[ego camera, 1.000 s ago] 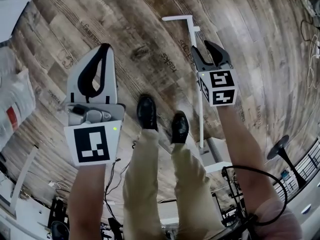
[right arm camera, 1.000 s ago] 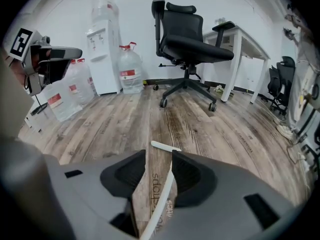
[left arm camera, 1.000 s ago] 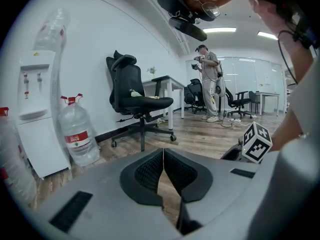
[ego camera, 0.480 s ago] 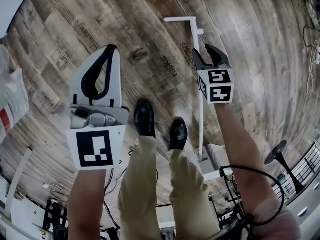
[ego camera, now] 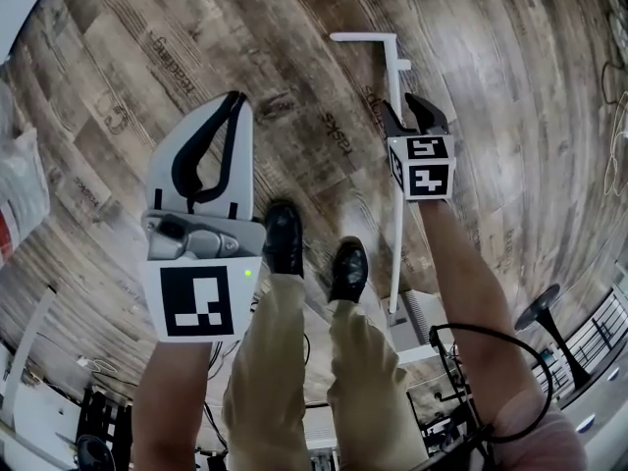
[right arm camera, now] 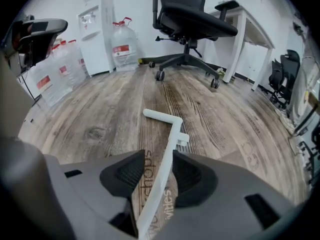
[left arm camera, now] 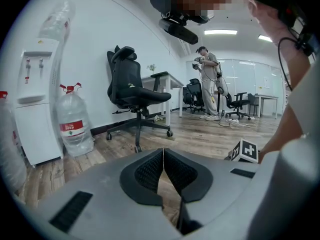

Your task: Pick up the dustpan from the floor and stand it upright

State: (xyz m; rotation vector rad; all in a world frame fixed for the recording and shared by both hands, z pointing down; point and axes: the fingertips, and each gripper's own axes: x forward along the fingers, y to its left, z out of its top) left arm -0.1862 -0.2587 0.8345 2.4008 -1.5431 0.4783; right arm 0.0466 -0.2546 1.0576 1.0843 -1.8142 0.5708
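Note:
The white dustpan lies on the wood floor. Its long handle (ego camera: pixel 396 226) runs from the pan (ego camera: pixel 420 314) by my right foot up to a crossbar end (ego camera: pixel 365 37). My right gripper (ego camera: pixel 411 116) is low over the upper handle and open. In the right gripper view the handle (right arm camera: pixel 172 144) passes between the jaws close to the right pad (right arm camera: pixel 187 176), with floor showing on its left side; the gripper (right arm camera: pixel 159 156) straddles it. My left gripper (ego camera: pixel 234 98) is held off to the left, shut and empty; its pads meet in the left gripper view (left arm camera: pixel 163 151).
My two black shoes (ego camera: pixel 285 238) stand between the grippers. A black office chair (right arm camera: pixel 192 14) and white desk (right arm camera: pixel 247 26) stand ahead, with water bottles (right arm camera: pixel 124 46) and a dispenser (right arm camera: pixel 97 31) on the left. Cables and a stand base (ego camera: pixel 540 307) lie at lower right.
The left gripper has drifted slightly right and forward. The right gripper stays over the same stretch of handle, which has not visibly moved on the floor.

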